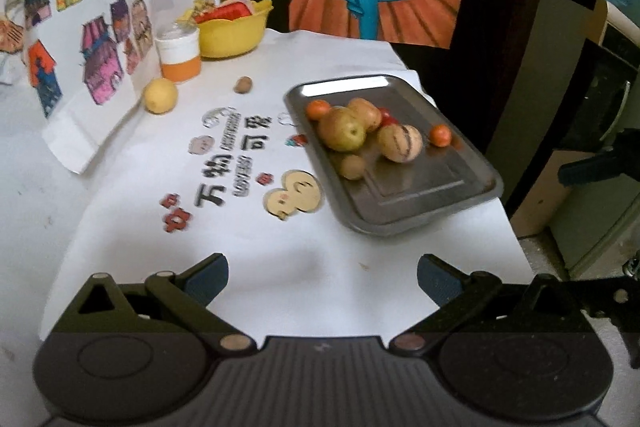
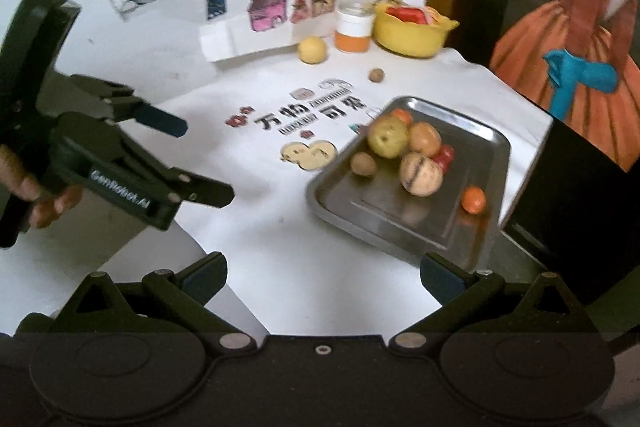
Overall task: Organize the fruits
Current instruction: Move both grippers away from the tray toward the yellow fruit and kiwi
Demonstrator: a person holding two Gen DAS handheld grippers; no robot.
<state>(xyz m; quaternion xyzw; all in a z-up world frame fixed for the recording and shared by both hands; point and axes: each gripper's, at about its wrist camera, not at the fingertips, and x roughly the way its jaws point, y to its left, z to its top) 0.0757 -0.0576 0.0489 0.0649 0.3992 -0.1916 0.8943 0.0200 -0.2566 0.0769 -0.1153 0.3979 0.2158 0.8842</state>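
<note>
Table [image 1: 280, 267] white-covered, wide bare stretch at near edge, right edge dropping off just past metal tray [image 1: 440, 195]. Tray near right edge, near half bare, about eight fruits bunched at far end. Off tray: one yellow fruit [image 1: 160, 95], one small brown fruit [image 1: 243, 84], both by far wall. Left gripper [image 1: 322, 277] and right gripper [image 2: 322, 277] spread apart, empty, hovering over near edge.

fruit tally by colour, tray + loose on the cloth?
Yellow round fruit, loose near the orange-and-white jar: 1
Brown small round fruit: 2, one loose, one in the steel tray
Yellow-green apple-like fruit: 1
Tan-orange round fruit: 1
Cream striped melon-like fruit: 1
Small orange fruit: 2
Small red fruit, partly hidden: at least 1
Total: 9 visible
</note>
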